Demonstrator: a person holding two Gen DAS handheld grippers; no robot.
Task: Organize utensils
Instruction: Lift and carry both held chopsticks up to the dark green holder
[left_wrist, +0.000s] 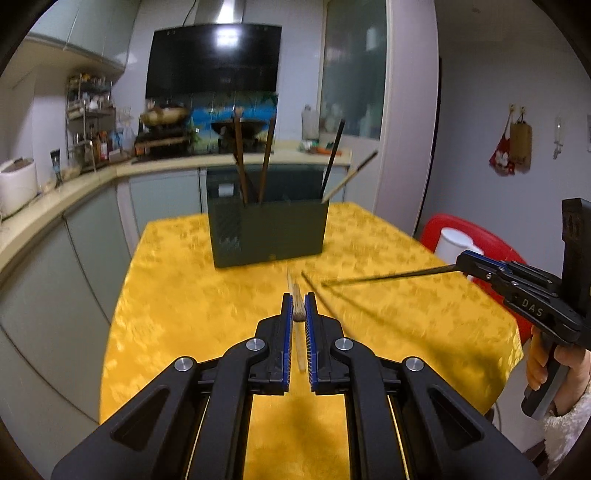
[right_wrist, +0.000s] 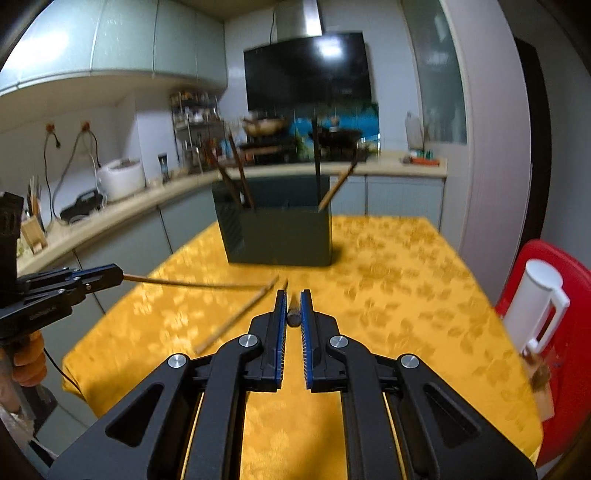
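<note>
A dark green utensil holder (left_wrist: 267, 232) (right_wrist: 279, 238) stands at the middle of the yellow table (left_wrist: 192, 288) (right_wrist: 388, 280), with several chopsticks upright in it. My left gripper (left_wrist: 299, 297) is shut on a light wooden chopstick (left_wrist: 298, 314), held above the table; it shows in the right wrist view (right_wrist: 99, 277) with its chopstick (right_wrist: 192, 283) pointing right. My right gripper (right_wrist: 293, 293) is shut on a dark chopstick (right_wrist: 293, 317); in the left wrist view (left_wrist: 461, 263) that chopstick (left_wrist: 388, 277) points left. One loose chopstick (right_wrist: 236, 317) (left_wrist: 325, 295) lies on the cloth.
A red chair (right_wrist: 554, 295) with a white jug (right_wrist: 535, 306) stands at the table's right. A kitchen counter (left_wrist: 74, 188) with a rice cooker (right_wrist: 120, 179), a spice rack and a stove with woks runs behind and to the left.
</note>
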